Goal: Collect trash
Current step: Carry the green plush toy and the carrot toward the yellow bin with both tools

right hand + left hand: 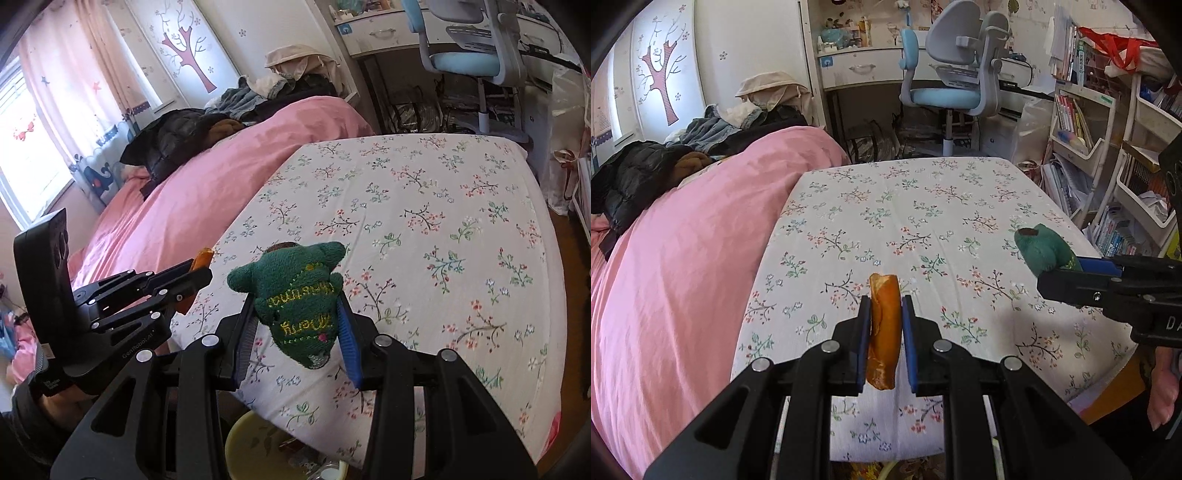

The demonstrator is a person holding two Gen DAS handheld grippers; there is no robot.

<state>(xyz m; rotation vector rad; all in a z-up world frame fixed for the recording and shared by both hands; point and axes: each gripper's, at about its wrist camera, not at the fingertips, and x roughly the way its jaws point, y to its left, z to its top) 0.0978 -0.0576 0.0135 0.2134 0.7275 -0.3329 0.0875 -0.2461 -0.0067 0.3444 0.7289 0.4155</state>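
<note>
between left gripper [885, 325] pads, orange wrapper [884, 332] clamped upright.

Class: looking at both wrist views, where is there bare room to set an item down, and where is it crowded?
Free: the floral sheet ahead of both grippers, bordered by the pink duvet and the bed's far edge. Crowded: the clothes pile on the duvet, and the bookshelves.
</note>
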